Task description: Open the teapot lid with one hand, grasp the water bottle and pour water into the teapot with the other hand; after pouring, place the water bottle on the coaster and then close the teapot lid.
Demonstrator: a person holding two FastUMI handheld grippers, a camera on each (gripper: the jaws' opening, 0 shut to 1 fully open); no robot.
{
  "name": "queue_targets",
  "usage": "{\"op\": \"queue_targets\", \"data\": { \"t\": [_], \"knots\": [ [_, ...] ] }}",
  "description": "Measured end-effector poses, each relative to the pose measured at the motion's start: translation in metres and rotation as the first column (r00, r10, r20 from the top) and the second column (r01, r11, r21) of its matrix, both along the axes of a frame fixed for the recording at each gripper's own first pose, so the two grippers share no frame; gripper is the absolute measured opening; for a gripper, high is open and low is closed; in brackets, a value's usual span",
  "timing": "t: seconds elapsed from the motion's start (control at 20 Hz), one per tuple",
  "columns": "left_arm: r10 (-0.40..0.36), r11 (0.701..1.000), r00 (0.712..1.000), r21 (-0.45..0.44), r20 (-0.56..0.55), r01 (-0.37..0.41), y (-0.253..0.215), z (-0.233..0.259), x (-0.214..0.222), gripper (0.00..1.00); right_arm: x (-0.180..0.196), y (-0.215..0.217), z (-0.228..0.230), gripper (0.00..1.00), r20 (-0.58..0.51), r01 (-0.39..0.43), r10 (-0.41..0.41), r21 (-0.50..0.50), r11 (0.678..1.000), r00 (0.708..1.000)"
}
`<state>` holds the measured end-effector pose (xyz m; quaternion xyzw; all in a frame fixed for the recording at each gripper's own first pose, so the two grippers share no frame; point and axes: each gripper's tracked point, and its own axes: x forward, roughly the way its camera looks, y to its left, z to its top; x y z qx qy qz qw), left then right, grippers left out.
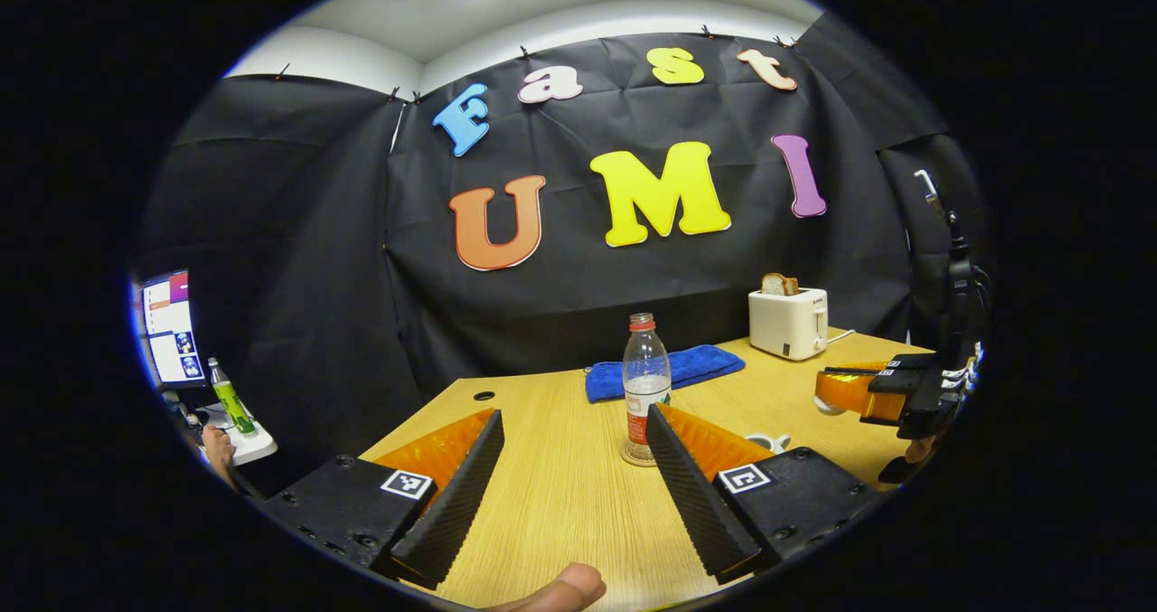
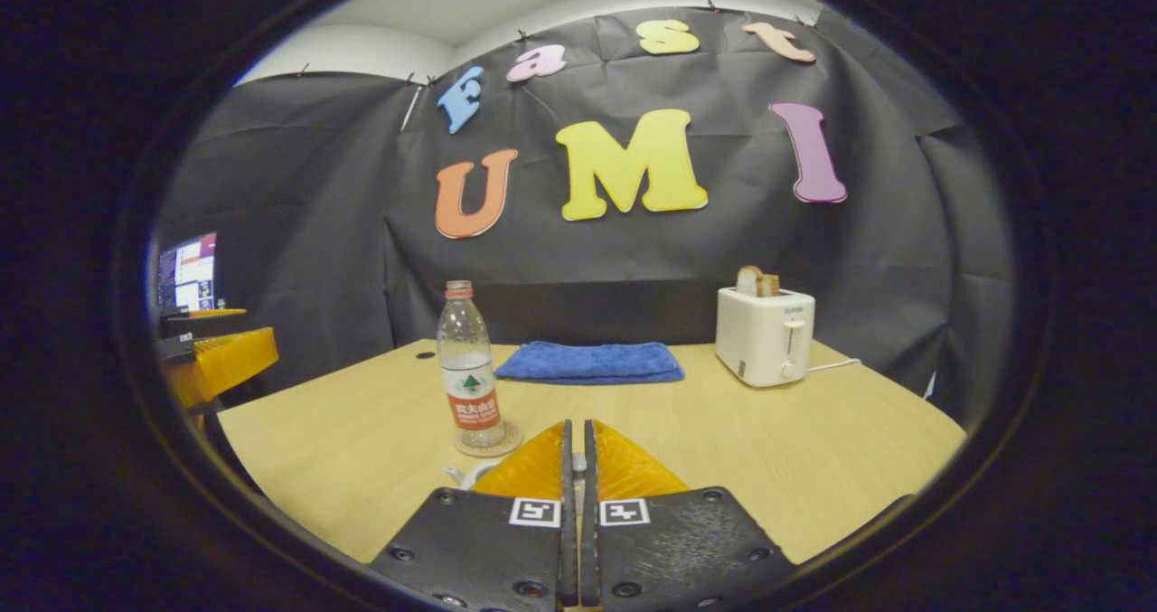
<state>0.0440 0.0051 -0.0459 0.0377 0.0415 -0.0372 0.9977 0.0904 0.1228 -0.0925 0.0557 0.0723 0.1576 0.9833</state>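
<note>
The bottle is stood upright on the coaster, cap up. The left gripper is held wide apart; the right gripper is closed, perhaps on the teapot lid, largely hidden.

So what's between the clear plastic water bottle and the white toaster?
In the right gripper view, the folded blue towel lies between the clear plastic water bottle and white toaster.

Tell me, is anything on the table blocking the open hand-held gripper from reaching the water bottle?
Nothing visible does. In the left gripper view, the left hand-held gripper is open with the bottle standing upright on its coaster straight ahead, and bare table between them. The towel lies behind the bottle.
</note>
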Motion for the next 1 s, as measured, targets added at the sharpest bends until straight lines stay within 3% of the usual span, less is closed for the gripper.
{"op": "queue_targets", "data": {
  "t": [0.2, 0.5, 1.0],
  "knots": [
    [0.034, 0.999, 0.999, 0.024, -0.004, -0.034, 0.020, 0.006, -0.003, 0.99, 0.009, 0.025, 0.001, 0.03, 0.031, -0.028, 0.029, -0.016, 0.999, 0.999],
    [0.007, 0.995, 1.000, -0.103, -0.020, -0.009, 0.029, 0.011, -0.007, 0.99, 0.025, 0.049, -0.023, 0.02, -0.018, -0.040, 0.039, -0.049, 0.998, 0.999],
    [-0.009, 0.992, 0.999, -0.123, -0.035, 0.005, 0.036, 0.007, -0.006, 0.99, 0.033, 0.070, -0.037, 0.07, -0.049, -0.062, 0.059, -0.067, 0.996, 0.997]
  ]
}}
